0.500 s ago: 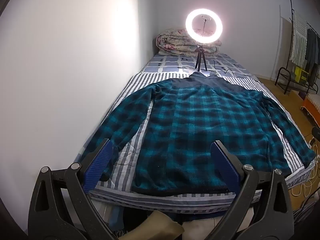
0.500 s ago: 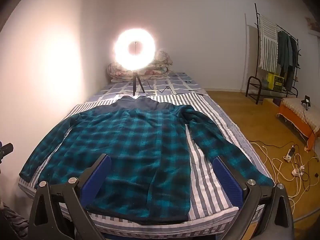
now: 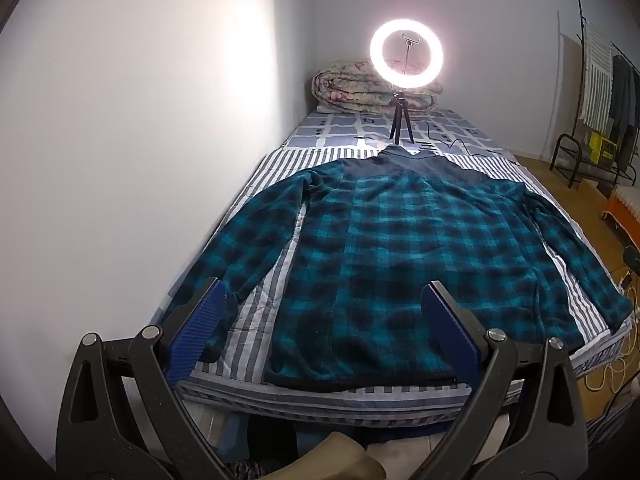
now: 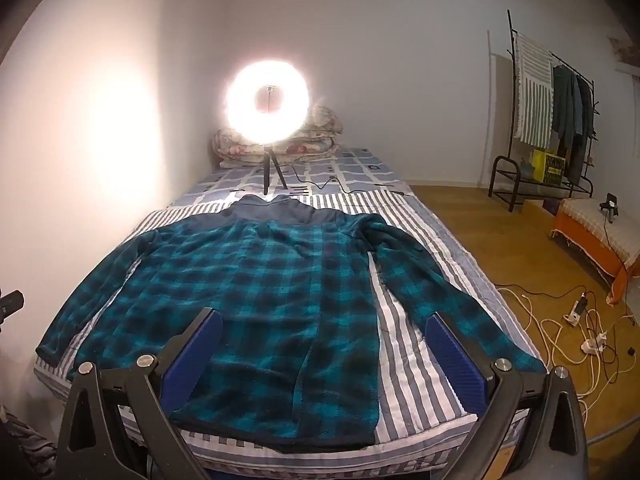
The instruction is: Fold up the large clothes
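Note:
A teal and black plaid fleece jacket (image 3: 400,248) lies flat on the striped bed (image 3: 276,280), collar far, hem near, both sleeves spread out. It also shows in the right wrist view (image 4: 260,300). My left gripper (image 3: 324,320) is open and empty, held above the hem's left part, near the left sleeve cuff (image 3: 212,312). My right gripper (image 4: 324,344) is open and empty, above the hem's right part, its right finger over the right sleeve (image 4: 460,312).
A lit ring light on a tripod (image 3: 404,60) stands beyond the collar, with a folded quilt (image 3: 352,88) behind it. A wall runs along the bed's left side. Cables and power strips (image 4: 580,320) lie on the wooden floor to the right, near a clothes rack (image 4: 552,112).
Both grippers have barely moved; the views shifted very slightly. The jacket lies unchanged.

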Action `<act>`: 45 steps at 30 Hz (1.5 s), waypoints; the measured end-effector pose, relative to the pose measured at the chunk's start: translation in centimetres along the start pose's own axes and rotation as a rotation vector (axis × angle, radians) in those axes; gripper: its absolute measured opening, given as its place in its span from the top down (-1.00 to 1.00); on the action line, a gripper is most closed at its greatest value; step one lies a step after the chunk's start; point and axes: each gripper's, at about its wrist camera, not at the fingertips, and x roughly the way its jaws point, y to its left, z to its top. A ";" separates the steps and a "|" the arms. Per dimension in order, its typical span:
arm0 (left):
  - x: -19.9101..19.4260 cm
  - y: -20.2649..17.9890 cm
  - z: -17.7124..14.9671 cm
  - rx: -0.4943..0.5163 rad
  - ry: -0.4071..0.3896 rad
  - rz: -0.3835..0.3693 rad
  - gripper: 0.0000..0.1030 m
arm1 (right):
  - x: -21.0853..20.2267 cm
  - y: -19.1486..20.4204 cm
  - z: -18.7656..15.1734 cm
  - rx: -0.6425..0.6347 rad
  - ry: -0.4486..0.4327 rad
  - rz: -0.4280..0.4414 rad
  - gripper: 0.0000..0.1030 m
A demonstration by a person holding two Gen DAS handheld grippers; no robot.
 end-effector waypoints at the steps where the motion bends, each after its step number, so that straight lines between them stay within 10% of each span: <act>1: 0.0 0.0 0.0 0.000 0.000 -0.001 -0.93 | 0.0 0.0 0.0 -0.001 -0.001 -0.001 -0.99; 45: -0.9 0.1 1.4 0.008 -0.024 0.007 -0.93 | -0.2 0.1 0.1 0.009 -0.021 -0.001 -0.99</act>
